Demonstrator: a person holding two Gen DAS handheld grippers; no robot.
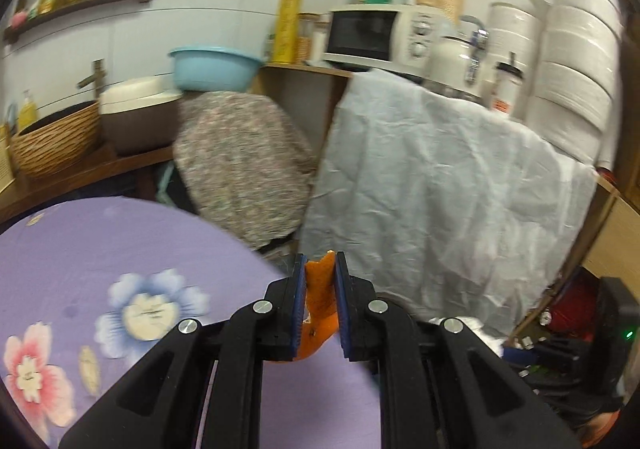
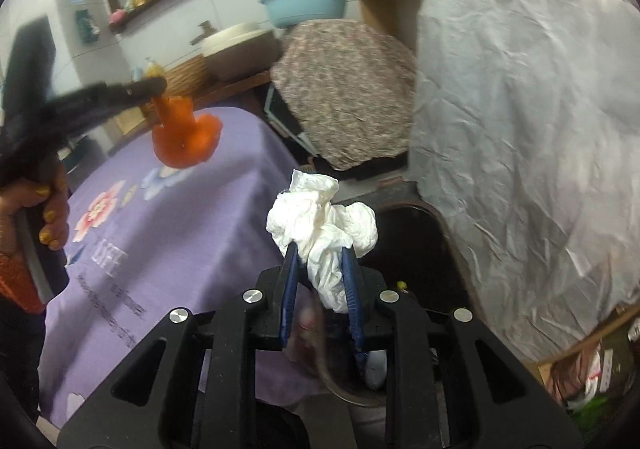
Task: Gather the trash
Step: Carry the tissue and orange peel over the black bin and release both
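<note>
My left gripper (image 1: 320,265) is shut on an orange peel (image 1: 319,301) and holds it in the air past the edge of the purple flowered tablecloth (image 1: 120,249). The right wrist view shows that same gripper (image 2: 154,89) with the peel (image 2: 184,137) hanging over the table. My right gripper (image 2: 319,255) is shut on a crumpled white tissue (image 2: 324,225) and holds it above the open dark trash bin (image 2: 424,249) beside the table. Some trash lies in the bin.
A white sheet (image 1: 440,177) covers furniture on the right. A speckled cloth covers an object (image 1: 244,165) behind the table. A counter at the back holds a woven basket (image 1: 52,145), a blue basin (image 1: 214,67) and a microwave (image 1: 376,35).
</note>
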